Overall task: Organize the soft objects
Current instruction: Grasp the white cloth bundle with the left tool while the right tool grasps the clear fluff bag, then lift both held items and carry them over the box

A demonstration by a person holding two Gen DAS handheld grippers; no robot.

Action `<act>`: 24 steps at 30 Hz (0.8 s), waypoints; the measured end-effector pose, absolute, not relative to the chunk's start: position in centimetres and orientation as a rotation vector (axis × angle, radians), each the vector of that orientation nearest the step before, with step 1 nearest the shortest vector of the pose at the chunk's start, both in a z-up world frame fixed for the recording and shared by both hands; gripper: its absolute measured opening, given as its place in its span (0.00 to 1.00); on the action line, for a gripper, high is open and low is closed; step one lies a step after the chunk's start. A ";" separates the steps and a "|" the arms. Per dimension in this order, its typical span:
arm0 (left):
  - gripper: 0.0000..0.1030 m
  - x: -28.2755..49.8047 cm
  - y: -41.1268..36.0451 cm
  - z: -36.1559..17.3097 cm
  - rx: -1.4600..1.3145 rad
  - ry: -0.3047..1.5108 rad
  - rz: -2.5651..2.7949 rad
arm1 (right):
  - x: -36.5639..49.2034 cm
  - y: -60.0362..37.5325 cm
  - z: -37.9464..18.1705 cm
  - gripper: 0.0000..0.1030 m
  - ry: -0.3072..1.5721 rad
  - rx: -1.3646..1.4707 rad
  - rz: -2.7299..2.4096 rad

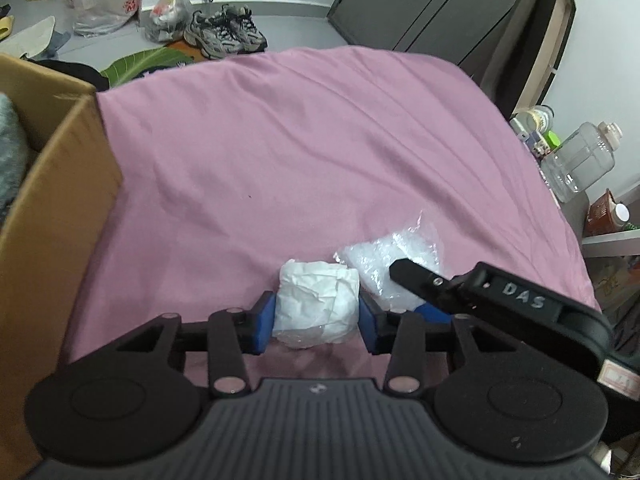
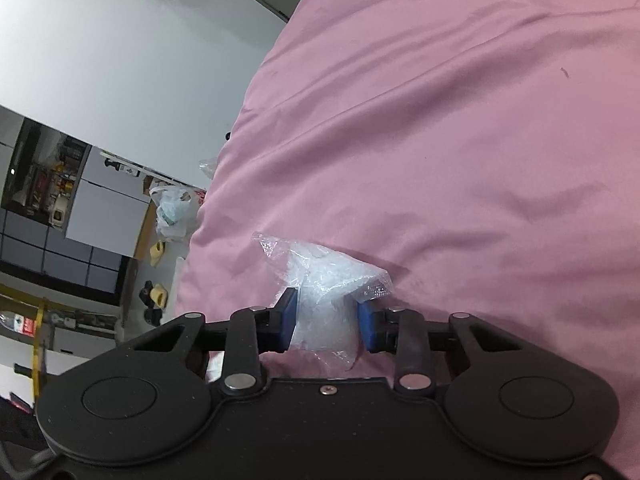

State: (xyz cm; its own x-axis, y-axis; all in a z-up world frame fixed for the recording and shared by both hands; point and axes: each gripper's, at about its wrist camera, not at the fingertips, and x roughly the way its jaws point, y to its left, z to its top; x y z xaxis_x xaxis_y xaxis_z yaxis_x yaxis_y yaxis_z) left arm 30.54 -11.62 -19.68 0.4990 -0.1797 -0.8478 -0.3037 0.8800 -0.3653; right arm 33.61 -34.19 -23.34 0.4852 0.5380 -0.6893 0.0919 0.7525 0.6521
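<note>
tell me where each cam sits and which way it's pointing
Left wrist: on the left gripper, looking across the pink bed at a white wad; the right gripper intrudes.
Right wrist: on the right gripper, rolled sideways, facing the plastic bag.
Shared: bed, bag.

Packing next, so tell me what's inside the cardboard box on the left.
The cardboard box is cut off by the left wrist view's edge. Inside, only a patch of grey fuzzy fabric shows against the far wall. The box's near wall hides its floor and anything deeper.
</note>
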 end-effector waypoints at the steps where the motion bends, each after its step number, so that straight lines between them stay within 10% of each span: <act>1: 0.41 30.4 -11.5 -19.3 -0.507 1.053 0.083 | 33.3 -34.3 -23.1 0.30 1.042 0.686 0.296; 24: 0.41 20.7 -7.4 -10.7 -0.503 0.898 0.078 | 26.3 -33.6 -16.1 0.27 0.918 0.598 0.227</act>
